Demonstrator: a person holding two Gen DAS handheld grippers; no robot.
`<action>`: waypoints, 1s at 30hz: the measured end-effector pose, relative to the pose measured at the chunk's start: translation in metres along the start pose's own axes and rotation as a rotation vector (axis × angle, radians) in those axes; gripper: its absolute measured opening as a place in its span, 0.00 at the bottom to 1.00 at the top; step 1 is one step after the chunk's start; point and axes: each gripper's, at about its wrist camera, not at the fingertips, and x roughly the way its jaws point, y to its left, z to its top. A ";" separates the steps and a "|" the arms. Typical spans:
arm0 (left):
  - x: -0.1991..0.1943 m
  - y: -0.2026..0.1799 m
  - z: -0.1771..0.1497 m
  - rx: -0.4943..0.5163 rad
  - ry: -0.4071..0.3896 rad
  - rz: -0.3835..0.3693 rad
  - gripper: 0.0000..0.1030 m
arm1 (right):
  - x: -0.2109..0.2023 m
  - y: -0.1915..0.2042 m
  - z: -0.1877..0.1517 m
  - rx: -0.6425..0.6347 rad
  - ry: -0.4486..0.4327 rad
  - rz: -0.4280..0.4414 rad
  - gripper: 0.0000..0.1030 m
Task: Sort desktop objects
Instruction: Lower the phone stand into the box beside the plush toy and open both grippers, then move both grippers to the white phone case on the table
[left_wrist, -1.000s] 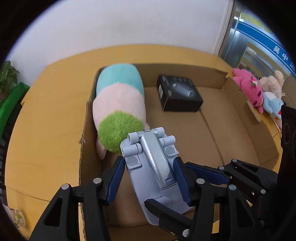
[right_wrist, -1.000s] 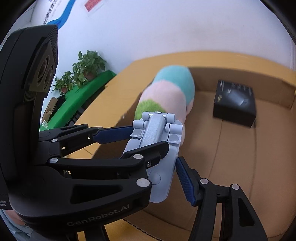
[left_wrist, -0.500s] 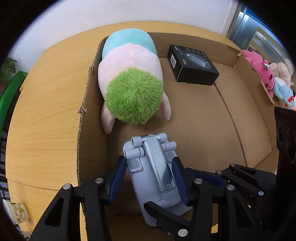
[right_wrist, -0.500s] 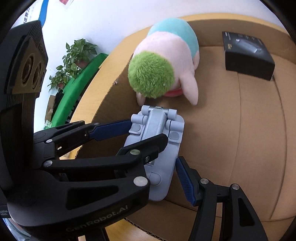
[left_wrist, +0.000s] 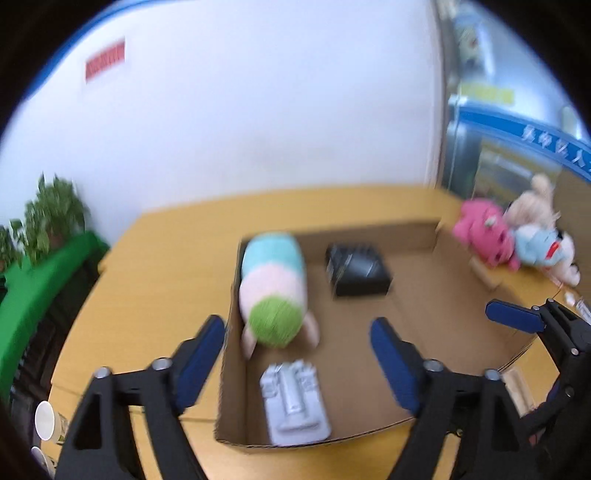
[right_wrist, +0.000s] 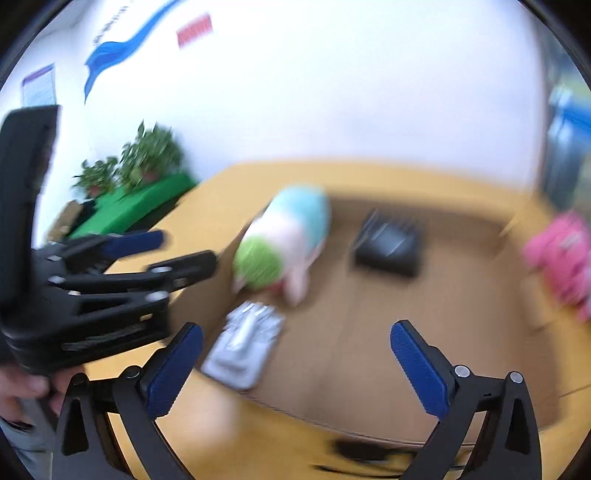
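Cardboard box (left_wrist: 417, 236): one plush (left_wrist: 273, 288), one stand (left_wrist: 295, 402).

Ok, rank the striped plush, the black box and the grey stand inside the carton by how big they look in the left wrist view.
1. Striped plush
2. Grey stand, though it lies nearest the camera, which may flatter it
3. Black box, farthest back, so its rank against the stand is unsure

An office or lobby, it seems; a white wall (left_wrist: 258, 110) with a red sign (left_wrist: 105, 64) at eleven o'clock; potted plants (right_wrist: 147, 158) at ten; a wooden worktop (left_wrist: 155, 266); glass doors (left_wrist: 509, 140) at two.
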 end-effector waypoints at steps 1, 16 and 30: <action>-0.012 -0.011 -0.001 0.010 -0.048 -0.011 0.81 | -0.009 -0.001 0.002 -0.011 -0.030 -0.032 1.00; -0.022 -0.098 -0.011 -0.039 -0.050 -0.131 0.81 | -0.098 -0.058 -0.037 0.029 -0.080 -0.155 1.00; -0.021 -0.092 -0.031 -0.078 -0.007 -0.079 0.81 | -0.104 -0.076 -0.057 0.053 -0.057 -0.138 1.00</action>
